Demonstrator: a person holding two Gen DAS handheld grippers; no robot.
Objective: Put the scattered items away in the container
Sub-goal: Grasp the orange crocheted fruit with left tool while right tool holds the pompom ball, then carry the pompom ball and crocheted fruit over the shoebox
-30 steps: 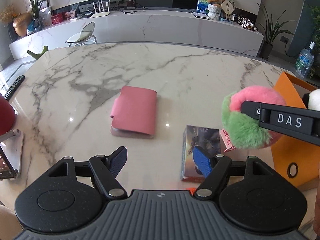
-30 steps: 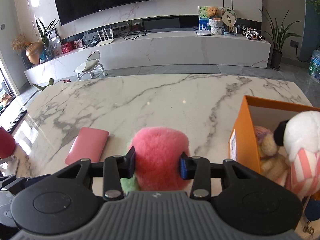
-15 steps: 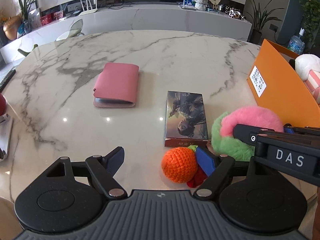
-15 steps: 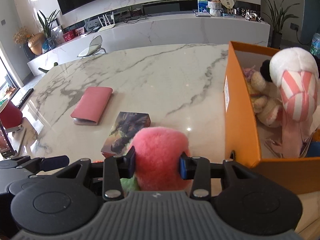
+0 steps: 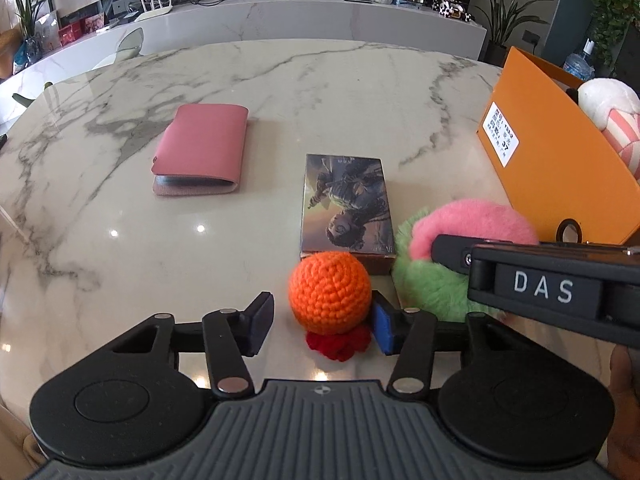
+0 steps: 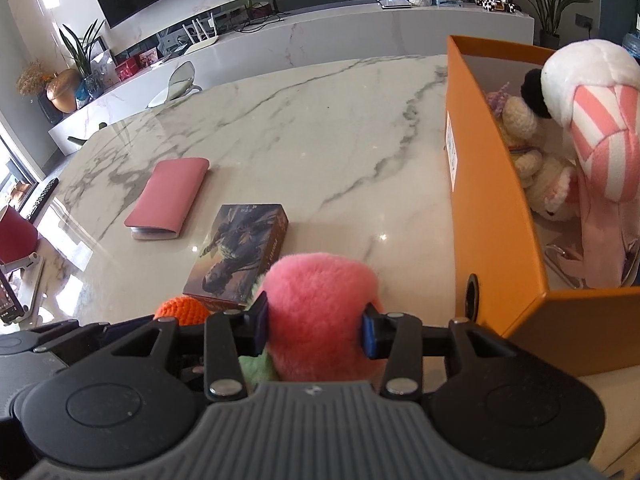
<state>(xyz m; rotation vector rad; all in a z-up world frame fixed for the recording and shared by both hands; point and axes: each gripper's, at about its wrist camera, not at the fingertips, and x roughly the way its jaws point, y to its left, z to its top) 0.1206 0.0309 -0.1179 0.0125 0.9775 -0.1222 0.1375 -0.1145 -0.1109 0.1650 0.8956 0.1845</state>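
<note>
- Both tools have come lower over the marble table (image 5: 340, 92) since the earlier frames: the orange crochet ball (image 5: 330, 293), absent from the left wrist view a second ago, now sits low in the centre of that frame, and the printed box (image 5: 347, 204) has slid from the lower edge to mid-frame.
- Left tool (image 5: 320, 322): its jaws have just been closing with the orange crochet ball between them. The blue right pad (image 5: 383, 330) touches the ball's side, while a gap of table shows between the ball and the dark left pad (image 5: 260, 326), so the ball is not gripped yet.
- A red crochet piece (image 5: 340, 342) lies just below the ball in the frame, touching it.
- Right tool (image 6: 314, 322) is clenched on the pink and green pompom (image 6: 320, 312), its pads pressed into the pink fur on both sides; its jaws have just opened slightly.
- In the left wrist view the pompom sits at the right, beside the printed box.
- The orange container (image 6: 496, 216) stands at the right of the right wrist frame, just beside the pompom, with a white and pink striped plush (image 6: 592, 128) and a cream crochet toy (image 6: 532, 152) inside.
- A pink wallet (image 5: 200, 152) lies flat at centre left, well apart from the container.
</note>
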